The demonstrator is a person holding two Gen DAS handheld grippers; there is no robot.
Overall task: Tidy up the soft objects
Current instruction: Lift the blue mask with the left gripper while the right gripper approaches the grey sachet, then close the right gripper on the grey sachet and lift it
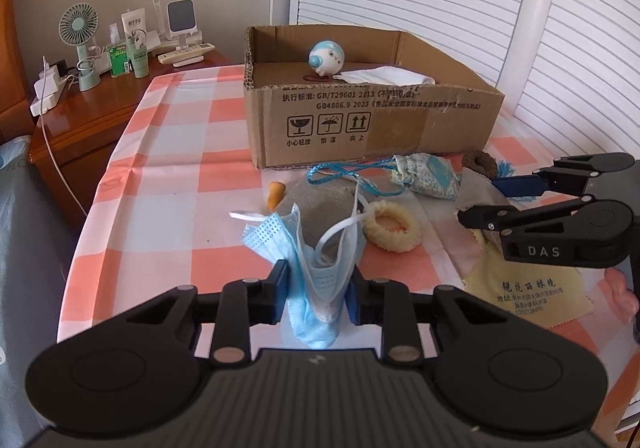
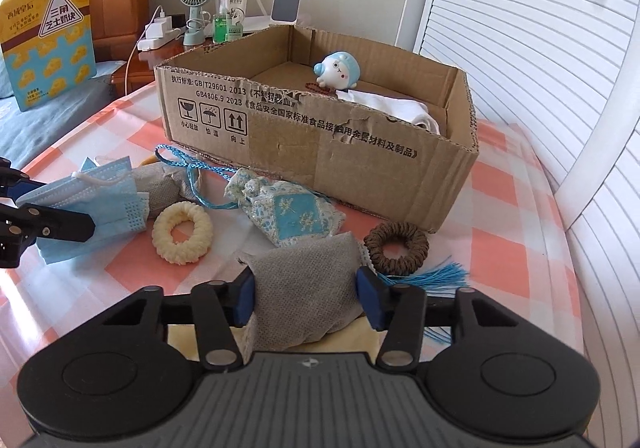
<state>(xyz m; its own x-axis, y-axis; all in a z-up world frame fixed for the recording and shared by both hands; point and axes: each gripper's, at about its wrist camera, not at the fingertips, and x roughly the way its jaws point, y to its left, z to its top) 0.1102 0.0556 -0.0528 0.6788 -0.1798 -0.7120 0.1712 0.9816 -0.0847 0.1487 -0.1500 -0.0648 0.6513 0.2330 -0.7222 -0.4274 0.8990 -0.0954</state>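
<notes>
**Sorting the soft stuff: both tongs have something between them**

Looking down the left wrist view, the left gripper (image 1: 316, 290) is squeezed nearly closed on a crumpled blue face mask (image 1: 320, 268), low in the middle of the frame. The mask is bunched up between the blue pads, with its white ear loop sticking out the top and the tail end hanging below the fingers.

Over in the right wrist view, the right gripper (image 2: 306, 298) sits roughly half open around a grey fabric pouch (image 2: 308, 288), bottom centre. Its pads are right up against the pouch's sides and look to be pressing in, and the pouch rests on a yellow cloth (image 2: 188, 344).

Everything else is spread over the pink checked tablecloth (image 2: 520, 207). A cream scrunchie (image 2: 182, 234) lies left of centre in the right view, a brown scrunchie (image 2: 398, 248) is to the right just beside the pouch, and a blue patterned sachet (image 2: 288, 213) with a blue cord lies between them, close to the box front.

The cardboard box (image 2: 360, 163) fills the upper middle. Inside it there's a small round blue-and-white toy (image 2: 340, 69) and a folded white cloth (image 2: 396, 107) just beside it.
</notes>
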